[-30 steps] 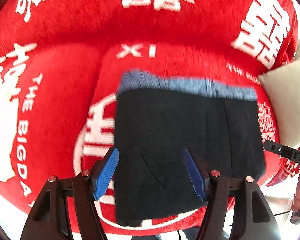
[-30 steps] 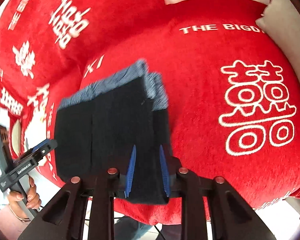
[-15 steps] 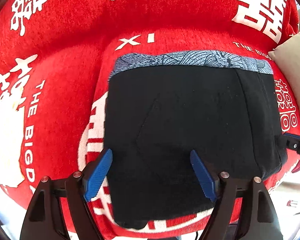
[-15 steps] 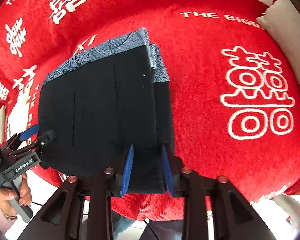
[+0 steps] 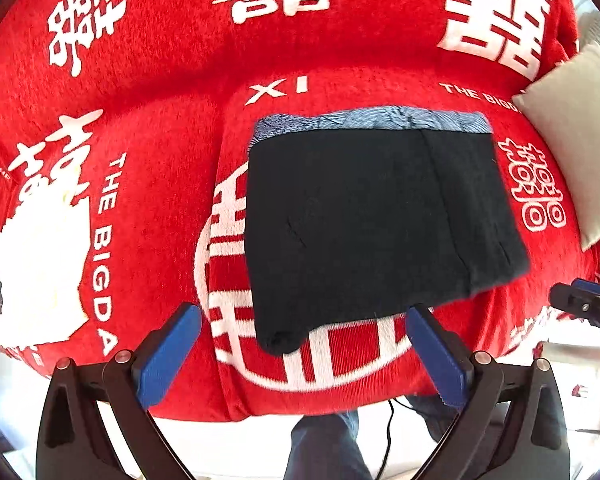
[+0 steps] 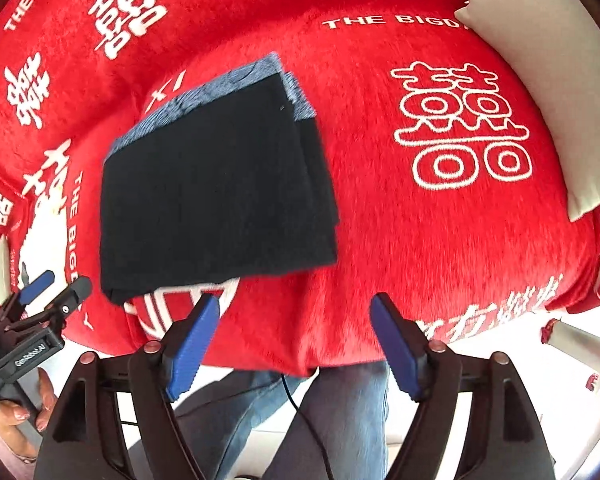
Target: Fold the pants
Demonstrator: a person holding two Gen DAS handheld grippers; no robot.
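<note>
The black pants [image 5: 380, 224] lie folded into a flat rectangle on the red cover, their blue patterned waistband [image 5: 372, 120] along the far edge. In the right wrist view the same pants [image 6: 216, 196] sit left of centre. My left gripper [image 5: 300, 356] hangs above the pants' near edge, jaws opening wide with nothing between them. My right gripper [image 6: 294, 344] is lifted off the near right corner, jaws opening, with only red cover below. The left gripper [image 6: 52, 288] also shows at the left of the right wrist view, held in a hand.
A red cover [image 5: 148, 128] with white characters and letters drapes a rounded cushion. A cream pillow [image 5: 576, 136] lies at the far right, pillow [image 6: 548, 64] also in the right wrist view. The person's jeans-clad legs [image 6: 340, 412] and a cable stand below the cushion's front edge.
Both grippers let go of the pants' near edge, opened wide and pulled up and back. The folded pants now lie free on the cover.
</note>
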